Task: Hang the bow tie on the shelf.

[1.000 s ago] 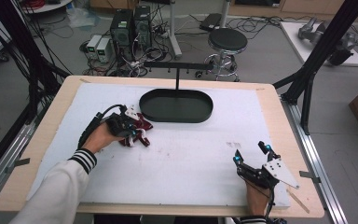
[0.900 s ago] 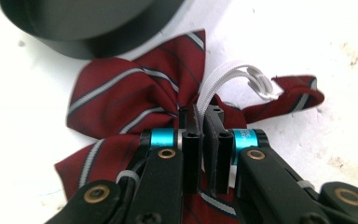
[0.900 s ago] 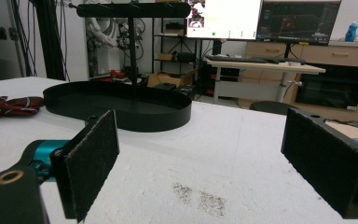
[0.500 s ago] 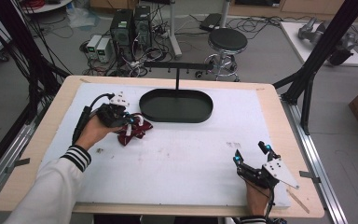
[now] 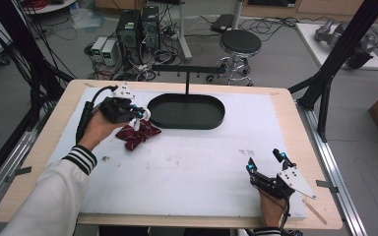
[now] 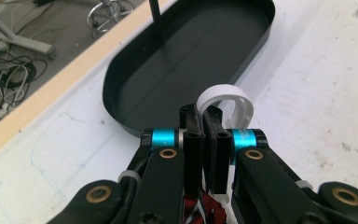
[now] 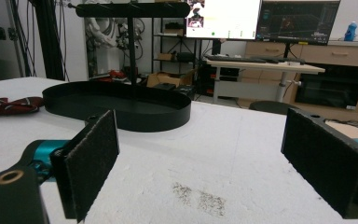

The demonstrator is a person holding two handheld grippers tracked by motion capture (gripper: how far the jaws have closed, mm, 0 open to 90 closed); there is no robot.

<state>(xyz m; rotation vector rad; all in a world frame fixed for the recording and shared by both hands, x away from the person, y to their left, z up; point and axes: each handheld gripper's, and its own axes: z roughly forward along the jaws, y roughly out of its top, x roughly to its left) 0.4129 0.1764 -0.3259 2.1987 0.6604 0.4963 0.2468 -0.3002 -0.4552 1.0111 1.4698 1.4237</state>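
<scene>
Black tools [image 5: 139,114], cyan collars, brass screws, grey plates; white sleeve [image 5: 49,196], black-striped cuff.

Beyond the wooden-edged table [image 5: 295,105] the grey floor [image 5: 275,54] is strewn with cables. A black round stool [image 5: 240,42] stands there, with computer towers [image 5: 138,29] further left. Black frame posts [image 5: 334,64] rise on both sides. Lit monitors [image 7: 261,18] sit above a desk [image 7: 265,65].
</scene>
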